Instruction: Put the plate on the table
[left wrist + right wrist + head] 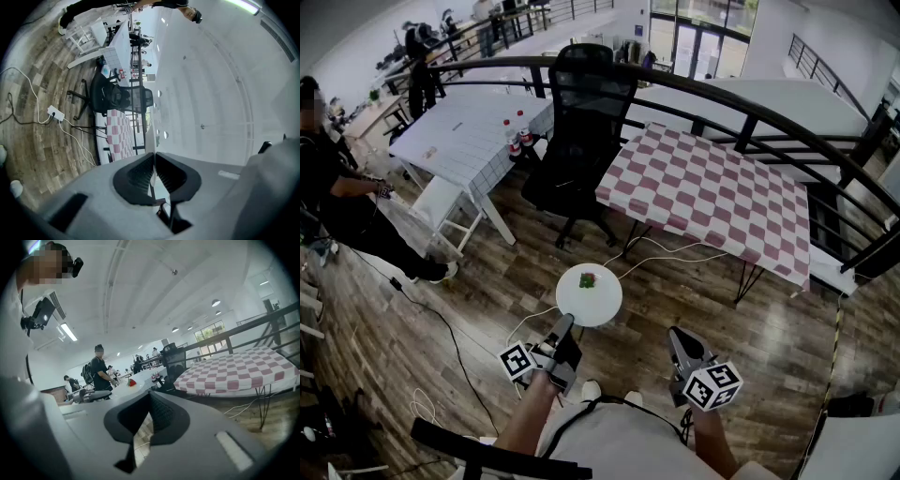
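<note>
- The left gripper (562,325) is clamped on the near rim of a white plate (605,306). Its own view shows the rim as a thin white edge pinched between the two pads.
- The plate is carried flat in the air over the wooden floor (487,309), short of the checked table's (712,187) near left corner and not touching it.
- A small red and green bit (588,279) sits in the middle of the plate.
- The right gripper (678,337) hangs level with the left one, off the plate's right side. Its jaws are together with nothing between them, and it points toward the checked table.
- White cables (649,249) trail over the floor under the checked table's near edge.
- A black office chair (581,122) stands just left of the checked table.
- A white table (473,136) with bottles stands beyond the chair.
- A dark railing (750,117) curves along the checked table's far side.
- A seated person (337,202) is well to the left of the checked table.
</note>
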`<control>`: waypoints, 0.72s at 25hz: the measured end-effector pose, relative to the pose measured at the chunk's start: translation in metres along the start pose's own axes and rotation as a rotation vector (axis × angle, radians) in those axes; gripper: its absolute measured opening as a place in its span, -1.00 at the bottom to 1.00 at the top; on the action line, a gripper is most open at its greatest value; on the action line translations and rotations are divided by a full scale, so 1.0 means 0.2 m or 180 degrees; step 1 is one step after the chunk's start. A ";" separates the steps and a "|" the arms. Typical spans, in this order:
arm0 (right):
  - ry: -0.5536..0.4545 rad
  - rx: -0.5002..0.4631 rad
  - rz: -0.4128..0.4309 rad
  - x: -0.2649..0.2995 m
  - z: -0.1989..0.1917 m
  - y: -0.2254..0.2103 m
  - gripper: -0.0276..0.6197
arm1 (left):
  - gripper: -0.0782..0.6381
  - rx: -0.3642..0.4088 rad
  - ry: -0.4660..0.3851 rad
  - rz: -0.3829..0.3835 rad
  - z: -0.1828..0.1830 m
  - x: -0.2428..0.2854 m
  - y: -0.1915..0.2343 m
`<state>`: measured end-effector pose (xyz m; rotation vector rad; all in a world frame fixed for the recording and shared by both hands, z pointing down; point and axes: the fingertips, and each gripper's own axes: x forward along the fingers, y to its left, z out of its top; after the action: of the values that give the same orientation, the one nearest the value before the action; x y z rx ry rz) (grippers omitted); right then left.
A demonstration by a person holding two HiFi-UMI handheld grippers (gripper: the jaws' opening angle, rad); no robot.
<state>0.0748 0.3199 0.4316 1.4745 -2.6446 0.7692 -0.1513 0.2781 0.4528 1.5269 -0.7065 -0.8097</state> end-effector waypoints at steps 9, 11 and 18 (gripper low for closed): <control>-0.0019 0.0050 0.0095 0.06 0.00 0.00 -0.89 | -0.72 0.0039 -0.0032 -0.0112 0.05 0.04 -0.03; -0.0018 0.0076 0.0133 0.06 0.00 0.01 -0.89 | -0.72 0.0032 -0.0027 -0.0128 0.05 0.05 -0.03; -0.0061 0.0122 0.0151 0.07 -0.01 0.05 -0.89 | -0.72 0.0027 0.0005 -0.0141 0.06 0.02 -0.03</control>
<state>0.0587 0.3150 0.4331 1.4400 -2.7030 0.8181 -0.1597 0.2683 0.4459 1.5554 -0.6778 -0.8396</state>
